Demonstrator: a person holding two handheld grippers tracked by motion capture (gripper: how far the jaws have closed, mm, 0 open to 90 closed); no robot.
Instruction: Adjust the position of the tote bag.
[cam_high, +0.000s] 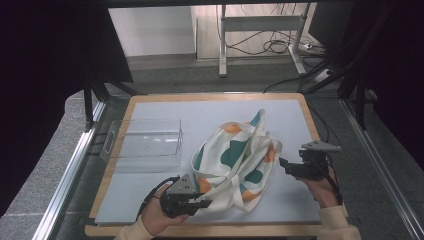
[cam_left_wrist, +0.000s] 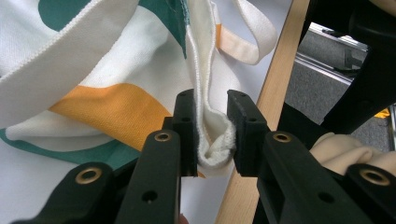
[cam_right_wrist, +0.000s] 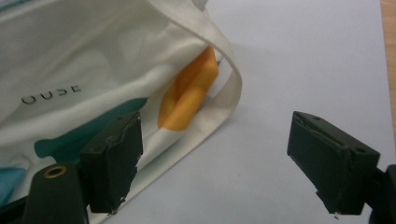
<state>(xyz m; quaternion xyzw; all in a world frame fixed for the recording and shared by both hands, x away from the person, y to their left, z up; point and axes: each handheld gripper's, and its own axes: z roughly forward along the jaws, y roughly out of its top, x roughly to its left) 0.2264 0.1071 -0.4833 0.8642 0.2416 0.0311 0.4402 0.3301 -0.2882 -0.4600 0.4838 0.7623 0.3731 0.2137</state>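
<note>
— Where's the bag (cam_high: 235, 160)?

— Crumpled on the white mat (cam_high: 150, 190), between my two claws. My left claw (cam_left_wrist: 211, 135) is narrow, pinching a folded hem (cam_left_wrist: 212, 140) of the cloth between its pads. My right claw (cam_right_wrist: 215, 163) stands wide and holds nothing; the bag's strap (cam_right_wrist: 224, 100) lies just ahead of its left jaw.

— How should the step go?

— I'd say keep the left pinch firm and bring the right claw in on the opposite edge, catching one layer only, so the bag spreads flat.

— Anything unclear?

— How many layers the left pads hold. The print reads "OUSE", cut off. A clear tray (cam_high: 150, 142) sits well beyond the left claw.
</note>
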